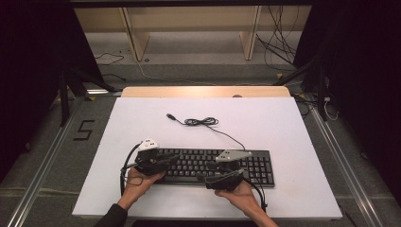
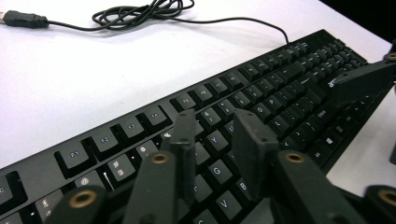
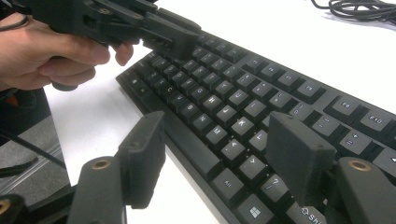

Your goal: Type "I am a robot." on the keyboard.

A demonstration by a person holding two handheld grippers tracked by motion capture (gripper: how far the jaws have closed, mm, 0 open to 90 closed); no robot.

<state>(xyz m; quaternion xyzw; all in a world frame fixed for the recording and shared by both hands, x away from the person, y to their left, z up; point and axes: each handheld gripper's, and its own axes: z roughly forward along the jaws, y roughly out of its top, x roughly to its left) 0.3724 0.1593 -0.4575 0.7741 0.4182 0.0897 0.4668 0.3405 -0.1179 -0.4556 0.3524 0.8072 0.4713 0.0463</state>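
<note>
A black full-size plastic keyboard [image 1: 215, 166] lies flat on the white tabletop [image 1: 142, 118], close to the near edge and a little right of its middle. Its long axis runs parallel to that near edge. The function row faces the far edge, the number pad sits at the right end, so the typing side faces the person.

Its thin black cable [image 1: 203, 122] leaves the back edge toward the right and trails to a loose coil near the tabletop's middle, ending in a USB plug [image 2: 21, 19] lying free.

Handling guess: rigid moulded shell, light to moderate weight, smooth and a bit slippery on the flat case. The keycaps give under pressure and could pop off, so the keys make a poor grip. Better to pinch the short ends or the front lip of the frame, one gripper per end, and keep it level. The loose cable will drag and may snag.

The left gripper [image 2: 212, 126] hovers over the left half, above the letter rows, jaws narrowly parted with nothing between them. I can't quite tell if the tips touch the keys. The right gripper [image 3: 219, 154] sits at the front edge near the lower letter rows, jaws wide, straddling the front lip but not pressing it.
</note>
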